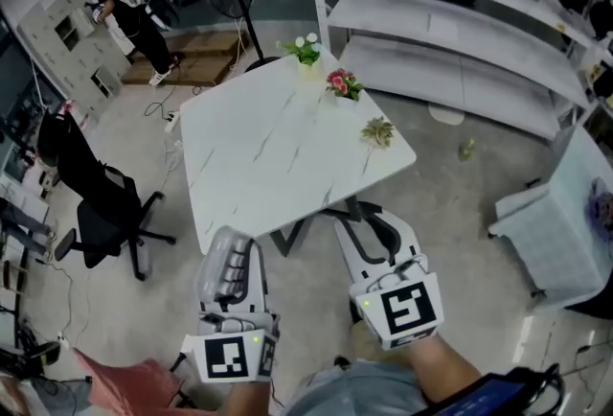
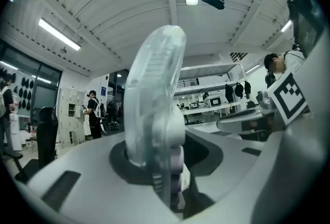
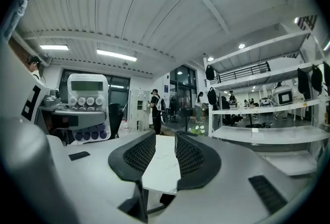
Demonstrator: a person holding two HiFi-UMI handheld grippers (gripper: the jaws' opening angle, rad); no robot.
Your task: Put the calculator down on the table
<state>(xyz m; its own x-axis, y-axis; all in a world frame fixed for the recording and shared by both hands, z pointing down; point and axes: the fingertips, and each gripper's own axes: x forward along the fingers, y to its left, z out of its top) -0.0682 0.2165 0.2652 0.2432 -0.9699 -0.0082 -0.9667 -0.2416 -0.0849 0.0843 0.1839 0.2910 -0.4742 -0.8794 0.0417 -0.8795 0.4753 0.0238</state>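
In the head view, the translucent plastic calculator is seen pinched edge-on in the left tongs. It is held in the air and appears to be short of the near edge of the white marble-patterned counter. The right tongs are carried beside it, spread and empty. A release from here is judged likely to send the calculator to the grey floor, since it does not seem to be over the counter yet. A landing on its narrow edge could also topple it, and the small potted flowers near the far corner could be knocked if it is set too deep. In the left gripper view, something the head view cannot give is shown: the calculator is clamped near its lower end only. Most of its body stands free above the grip, so a swing or slip is judged possible; the counter is not shown here. In the right gripper view, the gap between the black ribbed pads is confirmed bare and the counter top is framed through it. The calculator's display and round keys, hidden elsewhere, are seen face-on at the left.
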